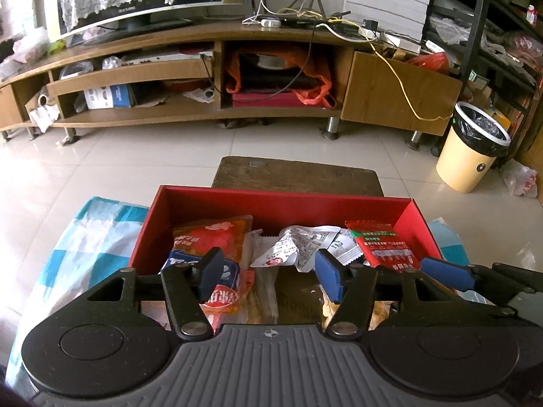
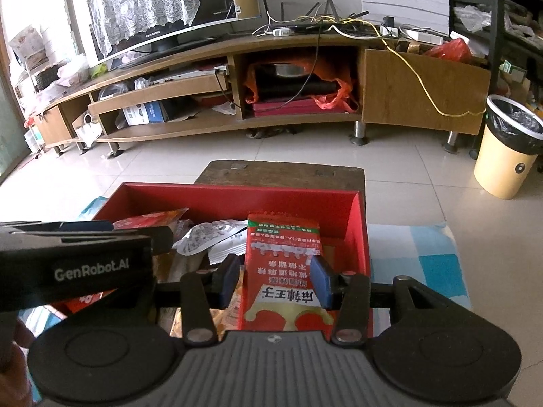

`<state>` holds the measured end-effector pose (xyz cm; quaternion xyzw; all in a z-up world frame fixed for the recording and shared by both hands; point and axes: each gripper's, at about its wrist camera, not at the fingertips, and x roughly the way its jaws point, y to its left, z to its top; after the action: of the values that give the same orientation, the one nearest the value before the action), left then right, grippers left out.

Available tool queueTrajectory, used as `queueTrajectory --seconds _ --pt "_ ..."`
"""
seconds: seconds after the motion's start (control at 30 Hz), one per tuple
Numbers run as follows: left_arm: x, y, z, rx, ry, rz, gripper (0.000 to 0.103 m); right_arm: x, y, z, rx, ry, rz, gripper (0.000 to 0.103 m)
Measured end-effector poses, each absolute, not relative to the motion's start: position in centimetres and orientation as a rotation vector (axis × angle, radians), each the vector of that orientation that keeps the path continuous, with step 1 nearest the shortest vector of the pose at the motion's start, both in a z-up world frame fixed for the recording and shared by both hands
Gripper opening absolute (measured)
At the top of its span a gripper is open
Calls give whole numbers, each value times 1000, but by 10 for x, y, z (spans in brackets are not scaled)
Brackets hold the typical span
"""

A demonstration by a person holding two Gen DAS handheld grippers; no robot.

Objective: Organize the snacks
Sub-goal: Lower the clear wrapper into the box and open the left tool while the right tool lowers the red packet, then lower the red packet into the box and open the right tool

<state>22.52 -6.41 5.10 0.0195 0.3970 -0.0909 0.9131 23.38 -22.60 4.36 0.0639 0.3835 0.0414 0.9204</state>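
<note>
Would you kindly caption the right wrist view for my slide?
Right claw shut on a red-and-green snack packet over the red box of snacks.

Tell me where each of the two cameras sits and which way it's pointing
Left wrist: on the left gripper, facing forward over the red box toward the TV stand; its open fingers show.
Right wrist: on the right gripper, same direction; fingers closed on the red snack packet.
Shared: red box, packet, TV stand, trash bin.

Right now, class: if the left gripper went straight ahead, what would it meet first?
Probably the crumpled white snack wrapper in the red box, lying ahead between the left gripper's open fingers; depth is uncertain.
</note>
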Motion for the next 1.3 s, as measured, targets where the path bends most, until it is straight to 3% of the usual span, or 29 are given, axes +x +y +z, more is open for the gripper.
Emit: queueTrajectory --seconds 0.5,0.77,1.3 --pt "226 -57 51 23 842 -173 77 231 -226 45 129 807 67 43" --pt "227 -52 50 1 869 -153 86 236 -226 44 122 825 61 48" --pt "219 -43 58 -13 889 -136 94 229 -223 53 112 835 63 53"
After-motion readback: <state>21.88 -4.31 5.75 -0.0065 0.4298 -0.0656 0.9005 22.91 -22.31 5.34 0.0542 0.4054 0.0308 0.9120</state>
